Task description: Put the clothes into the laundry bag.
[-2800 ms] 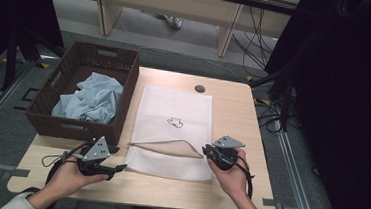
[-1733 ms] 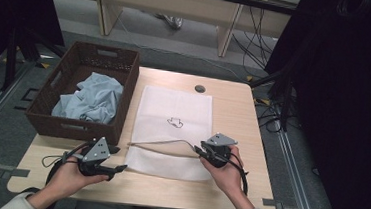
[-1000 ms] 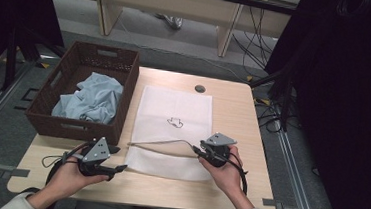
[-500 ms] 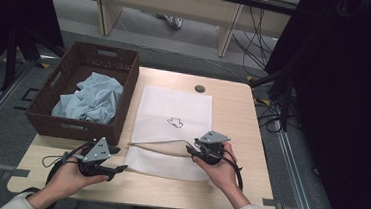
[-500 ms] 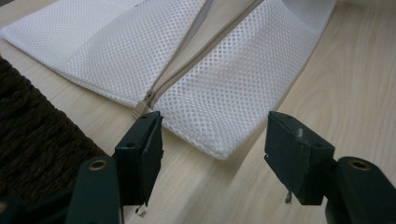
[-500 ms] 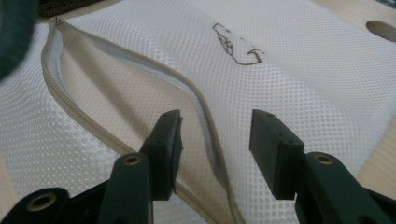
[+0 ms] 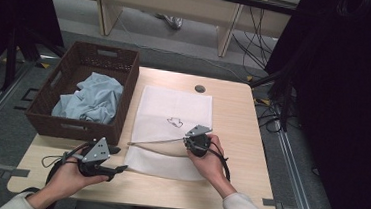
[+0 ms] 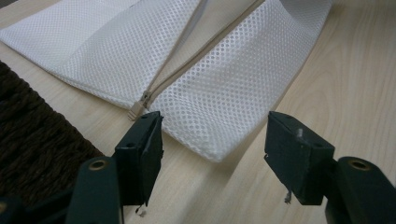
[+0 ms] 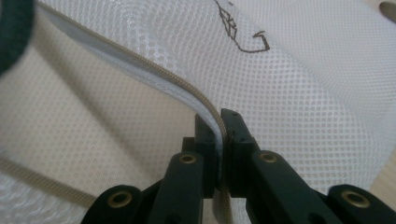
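Mesh laundry bag: white, flat on the wooden table, centre of the high view. Long axis runs from the lower edge of the frame toward the upper edge; a small dark emblem sits near its middle. The zip opening crosses the bag left to right in its lower part, and its upper lip is lifted off the lower layer.

Right gripper: at the right end of the opening, jaws clamped on the zippered edge of the bag (the right gripper view shows the zip tape pinched between them).

Left gripper: lower left of the high view, jaws spread and holding nothing; in the left gripper view the bag's near corner and the zip pull lie just ahead of them.

Wicker basket: dark brown, just beside the bag's left edge, containing a crumpled light-blue cloth.
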A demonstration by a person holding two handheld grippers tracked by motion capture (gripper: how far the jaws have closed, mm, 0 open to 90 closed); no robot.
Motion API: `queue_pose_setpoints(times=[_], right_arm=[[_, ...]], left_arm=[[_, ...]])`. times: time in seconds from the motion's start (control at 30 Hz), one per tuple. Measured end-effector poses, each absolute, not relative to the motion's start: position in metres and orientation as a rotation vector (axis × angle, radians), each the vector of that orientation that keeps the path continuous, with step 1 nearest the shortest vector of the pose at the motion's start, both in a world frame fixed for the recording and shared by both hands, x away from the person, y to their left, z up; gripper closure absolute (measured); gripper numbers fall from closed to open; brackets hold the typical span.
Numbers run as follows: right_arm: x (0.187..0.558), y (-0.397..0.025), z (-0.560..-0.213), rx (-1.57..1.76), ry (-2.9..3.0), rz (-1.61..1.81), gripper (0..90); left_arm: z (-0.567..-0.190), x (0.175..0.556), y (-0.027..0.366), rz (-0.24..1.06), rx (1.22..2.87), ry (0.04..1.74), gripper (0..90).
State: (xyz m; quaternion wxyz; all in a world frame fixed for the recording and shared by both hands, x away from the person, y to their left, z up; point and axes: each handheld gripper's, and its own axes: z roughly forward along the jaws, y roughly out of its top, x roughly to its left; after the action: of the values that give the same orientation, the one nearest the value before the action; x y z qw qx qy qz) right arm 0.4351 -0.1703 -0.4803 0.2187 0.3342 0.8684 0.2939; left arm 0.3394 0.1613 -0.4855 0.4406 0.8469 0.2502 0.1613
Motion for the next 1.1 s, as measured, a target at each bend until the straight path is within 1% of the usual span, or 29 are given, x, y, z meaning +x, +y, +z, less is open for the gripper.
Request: queue_pose_setpoints(times=[0.03,0.2,0.37,0.53,0.7,0.77,0.9,1.1], right_arm=[[0.435,-0.169,-0.478,0.936,2.397,0.817,86.9],[0.434,-0.164,-0.468,0.950,2.362,0.865,87.1],[0.433,-0.159,-0.454,0.977,2.322,0.925,87.1],[0.437,-0.154,-0.447,0.969,2.282,0.954,87.0],[0.439,-0.151,-0.442,0.960,2.257,0.976,87.0],[0.438,-0.152,-0.439,0.953,2.279,0.968,87.0],[0.436,-0.150,-0.437,0.997,2.261,0.990,87.0],[0.438,-0.151,-0.434,0.972,2.238,1.009,87.0]], left_arm=[[-0.485,0.339,0.162,0.417,2.107,0.622,36.1],[-0.484,0.339,0.162,0.418,2.083,0.625,36.0],[-0.472,0.337,0.164,0.467,2.010,0.625,34.9],[-0.454,0.336,0.166,0.506,1.933,0.609,34.7],[-0.431,0.337,0.174,0.530,1.877,0.631,35.0],[-0.421,0.341,0.179,0.574,1.861,0.626,35.0],[-0.403,0.352,0.188,0.619,1.842,0.650,34.3],[-0.380,0.377,0.204,0.672,1.833,0.719,33.1]])
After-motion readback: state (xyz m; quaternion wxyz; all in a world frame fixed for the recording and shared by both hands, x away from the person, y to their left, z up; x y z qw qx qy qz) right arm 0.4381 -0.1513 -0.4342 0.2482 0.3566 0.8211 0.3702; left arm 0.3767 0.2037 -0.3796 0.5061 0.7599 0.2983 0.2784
